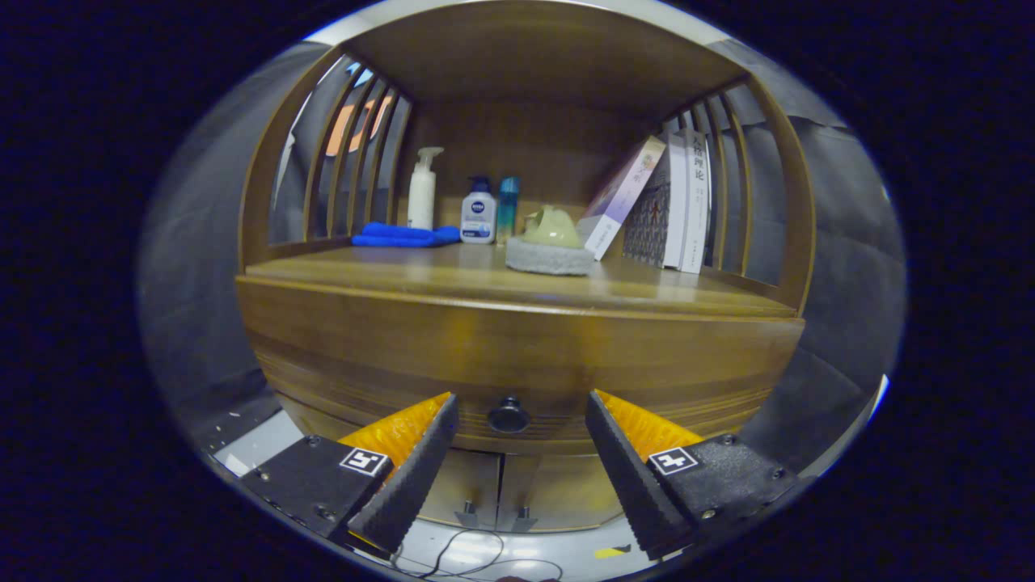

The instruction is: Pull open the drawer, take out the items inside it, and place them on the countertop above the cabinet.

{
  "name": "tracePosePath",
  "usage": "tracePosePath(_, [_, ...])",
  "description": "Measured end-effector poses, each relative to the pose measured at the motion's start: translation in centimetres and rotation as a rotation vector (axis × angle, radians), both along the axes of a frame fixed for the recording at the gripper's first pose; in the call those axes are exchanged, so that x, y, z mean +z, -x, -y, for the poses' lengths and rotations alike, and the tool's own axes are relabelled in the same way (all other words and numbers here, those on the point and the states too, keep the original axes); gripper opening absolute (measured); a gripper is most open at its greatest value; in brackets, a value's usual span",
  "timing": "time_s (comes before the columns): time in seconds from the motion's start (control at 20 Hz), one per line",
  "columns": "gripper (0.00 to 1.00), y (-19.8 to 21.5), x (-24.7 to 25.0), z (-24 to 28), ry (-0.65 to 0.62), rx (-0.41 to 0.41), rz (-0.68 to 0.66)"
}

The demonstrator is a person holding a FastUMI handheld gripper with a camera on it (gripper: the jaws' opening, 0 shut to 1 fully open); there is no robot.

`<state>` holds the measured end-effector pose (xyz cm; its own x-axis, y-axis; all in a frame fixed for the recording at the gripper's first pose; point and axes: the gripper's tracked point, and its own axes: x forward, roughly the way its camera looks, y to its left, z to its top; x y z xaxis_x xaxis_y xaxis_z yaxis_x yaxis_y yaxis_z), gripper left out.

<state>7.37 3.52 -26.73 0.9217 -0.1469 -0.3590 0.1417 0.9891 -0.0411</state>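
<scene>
- Two fingers of the tool (517, 420) stand well apart, gripping nothing.
- Between them, just ahead, sits the dark round knob (509, 416) of the closed wooden drawer (517, 347).
- Above the drawer, the surface (453, 279) carries a blue cloth (404, 235), three bottles (478, 212), a green ceramic piece (551, 229) on a grey pad, and leaning books (671, 202).

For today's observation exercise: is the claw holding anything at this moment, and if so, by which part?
Nothing is held. The claw is open, its fingers either side of the drawer knob without touching it.
</scene>
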Motion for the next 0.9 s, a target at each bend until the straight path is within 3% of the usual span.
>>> tracePosePath(0.5, [1.00,7.7,16.3,-2.4,0.027,0.118,0.193])
tracePosePath(0.9, [1.00,15.5,24.3,0.1,0.051,0.111,0.291])
